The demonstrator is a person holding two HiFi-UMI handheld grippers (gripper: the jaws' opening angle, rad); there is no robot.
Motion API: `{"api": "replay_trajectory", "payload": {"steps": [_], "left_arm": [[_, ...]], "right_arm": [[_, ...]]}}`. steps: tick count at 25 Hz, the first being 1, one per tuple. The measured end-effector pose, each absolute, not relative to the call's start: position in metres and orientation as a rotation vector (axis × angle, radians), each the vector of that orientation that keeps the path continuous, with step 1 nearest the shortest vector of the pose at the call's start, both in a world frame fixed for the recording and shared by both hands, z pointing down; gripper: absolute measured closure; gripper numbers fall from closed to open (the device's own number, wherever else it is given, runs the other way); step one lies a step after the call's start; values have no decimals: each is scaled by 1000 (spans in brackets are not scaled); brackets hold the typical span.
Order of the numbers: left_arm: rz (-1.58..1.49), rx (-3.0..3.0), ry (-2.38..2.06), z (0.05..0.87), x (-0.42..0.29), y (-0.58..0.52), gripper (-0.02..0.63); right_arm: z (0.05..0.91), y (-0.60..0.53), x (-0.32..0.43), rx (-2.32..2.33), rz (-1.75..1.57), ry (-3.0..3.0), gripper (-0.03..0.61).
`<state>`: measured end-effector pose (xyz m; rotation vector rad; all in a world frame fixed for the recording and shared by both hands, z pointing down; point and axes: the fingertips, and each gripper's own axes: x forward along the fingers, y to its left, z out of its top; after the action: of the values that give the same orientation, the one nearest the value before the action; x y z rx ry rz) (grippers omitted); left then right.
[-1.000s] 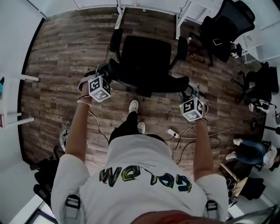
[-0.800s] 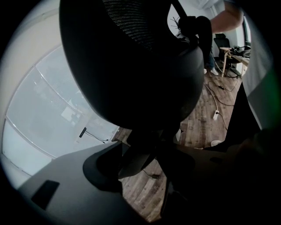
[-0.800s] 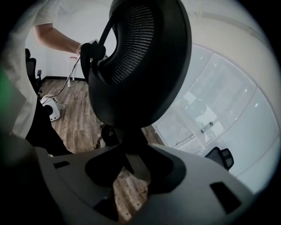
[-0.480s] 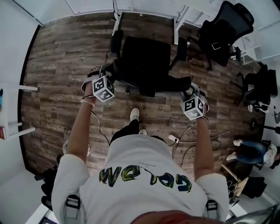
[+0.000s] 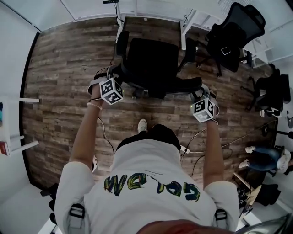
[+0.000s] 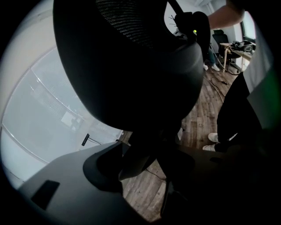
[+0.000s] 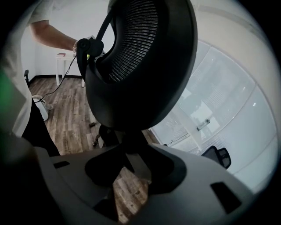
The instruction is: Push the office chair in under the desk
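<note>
The black office chair (image 5: pixel 153 64) stands on the wood floor with its seat facing the white desk (image 5: pixel 137 6) at the top of the head view. My left gripper (image 5: pixel 115 77) holds the left edge of the backrest and my right gripper (image 5: pixel 198 91) holds the right edge. Up close, the mesh backrest (image 6: pixel 131 66) fills the left gripper view, its lower edge running down between the jaws of the left gripper (image 6: pixel 149 162). In the right gripper view the backrest (image 7: pixel 140 66) likewise sits between the jaws of the right gripper (image 7: pixel 131 165). Both grippers are shut on it.
A white desk leg (image 5: pixel 183 32) stands just right of the chair's armrest. Two more black chairs (image 5: pixel 236 32) (image 5: pixel 270 91) are at the right. A seated person (image 5: pixel 263 157) and floor cables (image 5: pixel 229 139) lie at right. A white table frame (image 5: pixel 20 100) is at left.
The chair and both grippers have moved forward towards the desk, and the person's feet have stepped after them. Both grips have stayed the same.
</note>
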<state>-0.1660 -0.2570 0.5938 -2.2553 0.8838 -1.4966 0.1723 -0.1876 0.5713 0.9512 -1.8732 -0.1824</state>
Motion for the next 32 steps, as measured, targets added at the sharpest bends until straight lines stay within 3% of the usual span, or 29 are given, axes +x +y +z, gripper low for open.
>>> {"api": "replay_trajectory", "payload": {"steps": [32], "left_arm": [[-1541,-2236,904,597,-157,-481,364]], "right_arm": [[574,-409,182,957,-179,-1898,418]]}}
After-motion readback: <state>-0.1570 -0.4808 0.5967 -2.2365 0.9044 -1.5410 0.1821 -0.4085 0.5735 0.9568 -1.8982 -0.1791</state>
